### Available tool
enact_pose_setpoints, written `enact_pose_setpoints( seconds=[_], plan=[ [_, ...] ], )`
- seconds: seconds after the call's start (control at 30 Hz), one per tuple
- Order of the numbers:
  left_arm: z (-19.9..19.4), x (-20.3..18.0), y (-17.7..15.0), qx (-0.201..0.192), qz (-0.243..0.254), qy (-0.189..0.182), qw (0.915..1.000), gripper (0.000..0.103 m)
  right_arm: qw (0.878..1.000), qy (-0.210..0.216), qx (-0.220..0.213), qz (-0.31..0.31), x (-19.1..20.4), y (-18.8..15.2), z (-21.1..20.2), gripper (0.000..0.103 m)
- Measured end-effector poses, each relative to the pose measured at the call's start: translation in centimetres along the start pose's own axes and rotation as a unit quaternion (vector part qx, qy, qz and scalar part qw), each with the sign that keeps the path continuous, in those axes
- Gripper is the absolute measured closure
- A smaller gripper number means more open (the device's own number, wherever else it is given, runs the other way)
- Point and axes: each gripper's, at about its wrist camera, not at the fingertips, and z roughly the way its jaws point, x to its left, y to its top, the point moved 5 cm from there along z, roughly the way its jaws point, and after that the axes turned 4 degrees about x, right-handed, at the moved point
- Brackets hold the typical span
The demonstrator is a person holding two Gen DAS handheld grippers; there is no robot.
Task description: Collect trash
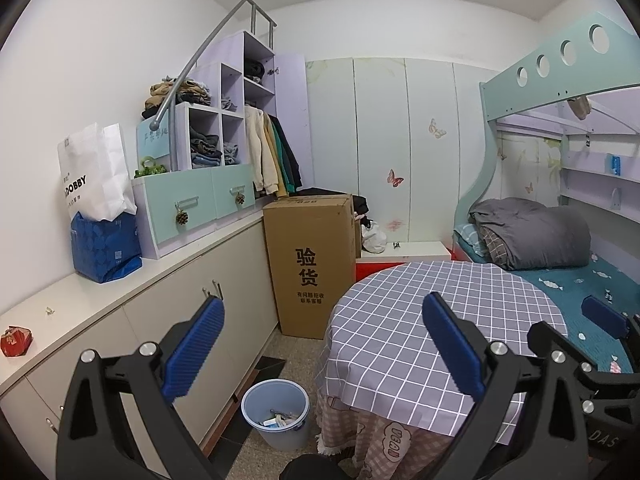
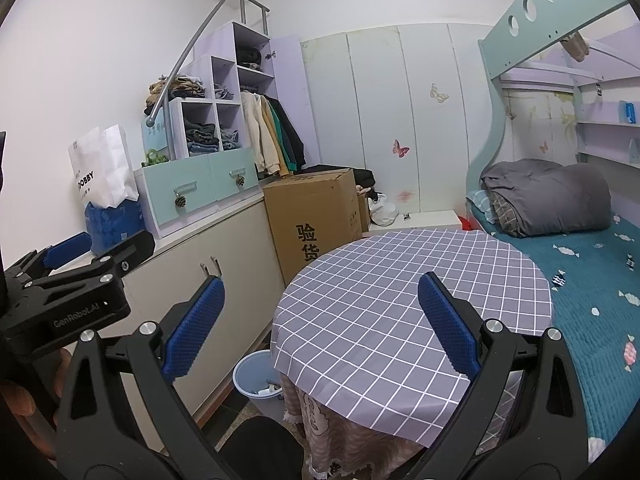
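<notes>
A light blue waste bin (image 1: 276, 412) stands on the floor between the low cabinet and the round table; several scraps lie inside it. It also shows in the right wrist view (image 2: 256, 380), partly behind the table. My left gripper (image 1: 324, 344) is open and empty, held above the bin and the table's near edge. My right gripper (image 2: 320, 324) is open and empty over the table. The round table (image 1: 420, 320) has a grey checked cloth. A small red crumpled item (image 1: 16, 341) lies on the cabinet top at far left.
A low cream cabinet (image 1: 180, 320) runs along the left wall with a blue bag (image 1: 106, 246) and white paper bag (image 1: 94, 172). A tall cardboard box (image 1: 312, 260) stands behind the bin. A bunk bed (image 1: 560, 240) is on the right.
</notes>
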Motion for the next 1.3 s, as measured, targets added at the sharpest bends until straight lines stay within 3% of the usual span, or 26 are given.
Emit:
enact_pose_setpoints(
  seconds=[1.3],
  plan=[
    [0.12, -0.30, 0.28, -0.004, 0.006, 0.002, 1.0000, 0.006, 1.000, 0.001, 0.004, 0.001, 0.04, -0.03, 0.31, 0.008]
  ],
)
